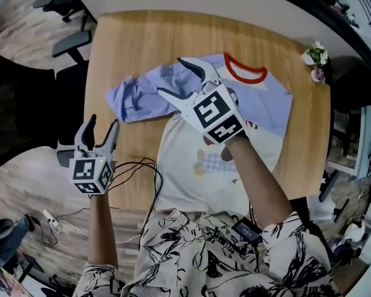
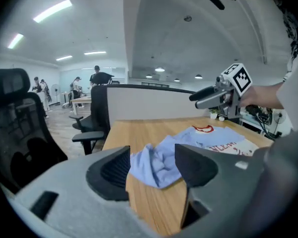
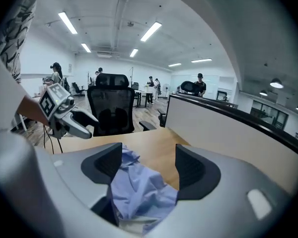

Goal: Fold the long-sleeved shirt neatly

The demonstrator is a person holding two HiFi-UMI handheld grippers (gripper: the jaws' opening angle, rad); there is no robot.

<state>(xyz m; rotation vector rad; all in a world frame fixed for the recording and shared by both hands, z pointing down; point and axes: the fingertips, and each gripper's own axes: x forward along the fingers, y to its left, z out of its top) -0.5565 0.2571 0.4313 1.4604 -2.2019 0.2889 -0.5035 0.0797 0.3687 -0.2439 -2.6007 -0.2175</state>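
Desk: shirt lies mostly flat, one sleeve bunched; folding barely started, I reckon. Left gripper and right gripper both open, empty.

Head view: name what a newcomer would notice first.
A long-sleeved shirt, cream with a red collar and blue sleeves, lies on the wooden table, one sleeve bunched at the left. The right hand-held gripper hangs over it with jaws apart; the left hand-held gripper, also open, is at the table's left edge.
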